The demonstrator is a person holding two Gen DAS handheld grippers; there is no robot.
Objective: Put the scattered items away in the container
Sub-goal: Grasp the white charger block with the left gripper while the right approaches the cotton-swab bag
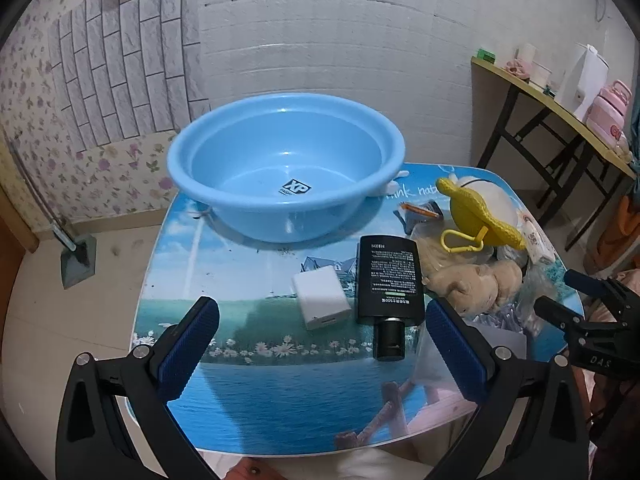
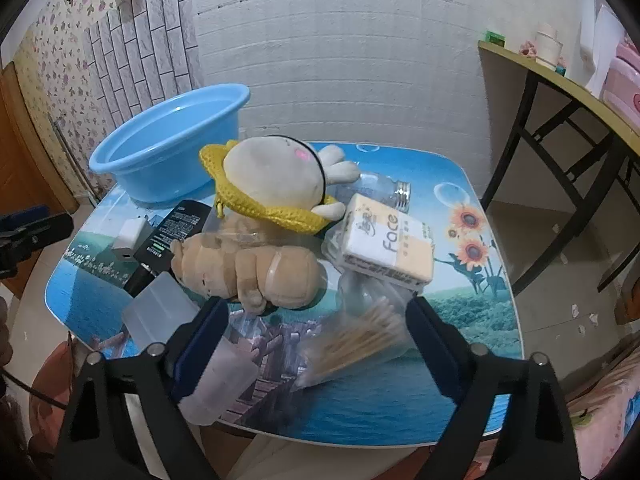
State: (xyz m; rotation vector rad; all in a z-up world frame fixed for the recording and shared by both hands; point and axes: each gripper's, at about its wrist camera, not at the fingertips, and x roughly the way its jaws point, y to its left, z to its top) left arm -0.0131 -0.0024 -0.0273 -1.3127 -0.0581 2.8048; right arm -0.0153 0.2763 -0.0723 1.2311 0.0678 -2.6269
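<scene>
An empty blue basin (image 1: 286,168) stands at the table's far left; it also shows in the right wrist view (image 2: 168,144). In front of it lie a white charger (image 1: 326,297) and a black bottle (image 1: 390,280). To the right are a tan plush (image 2: 244,268), a white plush in a yellow hat (image 2: 276,184), a tissue pack (image 2: 390,240), a clear jar (image 2: 384,190), a bag of wooden sticks (image 2: 356,344) and a clear plastic box (image 2: 192,336). My left gripper (image 1: 320,344) is open above the near table edge, before the charger and bottle. My right gripper (image 2: 316,344) is open over the bag.
The low table (image 2: 480,280) has a printed landscape top. A side table (image 2: 560,92) with cups and a pink container stands at the right. A tiled wall is behind. The right gripper shows at the right edge of the left wrist view (image 1: 568,296).
</scene>
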